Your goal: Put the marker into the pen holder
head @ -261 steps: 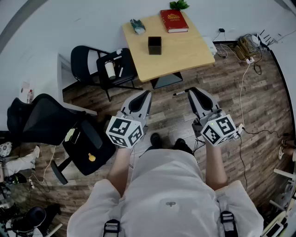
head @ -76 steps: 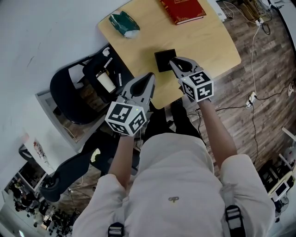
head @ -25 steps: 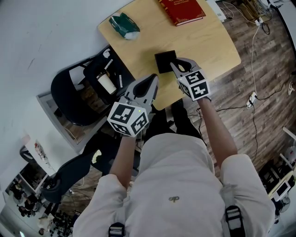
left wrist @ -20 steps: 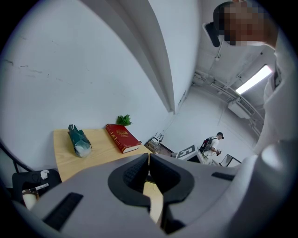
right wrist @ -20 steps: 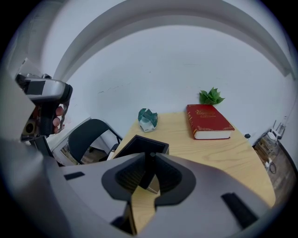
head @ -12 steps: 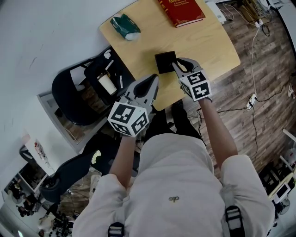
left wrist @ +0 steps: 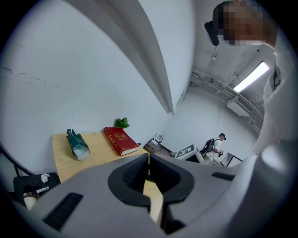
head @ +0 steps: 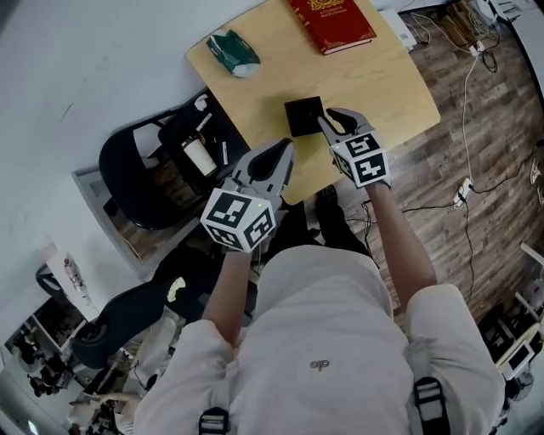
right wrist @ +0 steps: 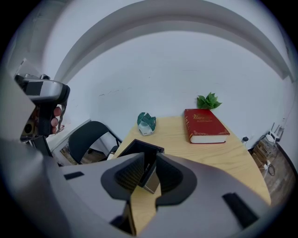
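Observation:
The black square pen holder point(head: 303, 116) stands on the wooden table point(head: 374, 76) near its front edge. My right gripper point(head: 328, 119) sits right beside the holder, jaws a narrow slit apart with nothing between them. Through that slit in the right gripper view point(right wrist: 146, 160) I see the holder point(right wrist: 142, 148) just ahead. My left gripper point(head: 285, 146) hangs shut over the table's front edge, also shut in its own view point(left wrist: 148, 158). No marker shows in any view, and the holder's inside is too dark to see into.
A red book point(head: 331, 21) and a green packet point(head: 234, 49) lie at the far side of the table, with a small plant point(right wrist: 208, 101) behind the book. A black chair point(head: 144, 170) carrying a cup point(head: 197, 155) stands left of the table. Cables point(head: 467, 51) trail on the floor at right.
Since 10 s ago I went from the open floor, where the marker lay, to the table. Over the last second both grippers hardly moved; the right one stays by the holder.

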Demonstrator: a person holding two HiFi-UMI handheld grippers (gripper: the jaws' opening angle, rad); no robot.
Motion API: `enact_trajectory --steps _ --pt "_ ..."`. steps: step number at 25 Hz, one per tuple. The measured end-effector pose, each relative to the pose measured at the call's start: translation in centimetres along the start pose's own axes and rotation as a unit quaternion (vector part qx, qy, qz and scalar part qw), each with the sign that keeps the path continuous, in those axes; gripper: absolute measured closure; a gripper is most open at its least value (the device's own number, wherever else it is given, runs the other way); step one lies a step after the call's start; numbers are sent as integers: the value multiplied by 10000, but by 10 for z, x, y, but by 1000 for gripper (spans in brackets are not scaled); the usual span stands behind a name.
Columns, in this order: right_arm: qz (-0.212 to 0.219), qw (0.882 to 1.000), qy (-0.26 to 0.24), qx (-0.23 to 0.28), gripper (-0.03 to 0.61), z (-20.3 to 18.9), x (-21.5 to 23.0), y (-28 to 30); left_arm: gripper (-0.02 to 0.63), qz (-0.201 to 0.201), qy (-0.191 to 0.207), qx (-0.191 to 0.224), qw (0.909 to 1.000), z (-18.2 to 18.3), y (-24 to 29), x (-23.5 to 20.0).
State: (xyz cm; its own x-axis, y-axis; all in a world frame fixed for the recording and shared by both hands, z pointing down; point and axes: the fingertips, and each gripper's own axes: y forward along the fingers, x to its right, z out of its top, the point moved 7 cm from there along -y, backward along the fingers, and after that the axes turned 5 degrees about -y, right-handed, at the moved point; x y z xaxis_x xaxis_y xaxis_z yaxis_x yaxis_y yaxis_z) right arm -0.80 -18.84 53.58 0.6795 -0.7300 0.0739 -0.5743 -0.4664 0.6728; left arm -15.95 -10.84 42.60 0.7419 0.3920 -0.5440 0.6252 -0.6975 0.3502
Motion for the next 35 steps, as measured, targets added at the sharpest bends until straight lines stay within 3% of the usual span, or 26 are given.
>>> enact_trajectory --steps 14,35 --pt "60 9993 -228 301 500 10 2 -33 604 142 153 239 9995 1 -9 34" --pt "510 9892 -863 1071 515 12 -12 -132 604 710 388 860 9930 -22 -36 121"
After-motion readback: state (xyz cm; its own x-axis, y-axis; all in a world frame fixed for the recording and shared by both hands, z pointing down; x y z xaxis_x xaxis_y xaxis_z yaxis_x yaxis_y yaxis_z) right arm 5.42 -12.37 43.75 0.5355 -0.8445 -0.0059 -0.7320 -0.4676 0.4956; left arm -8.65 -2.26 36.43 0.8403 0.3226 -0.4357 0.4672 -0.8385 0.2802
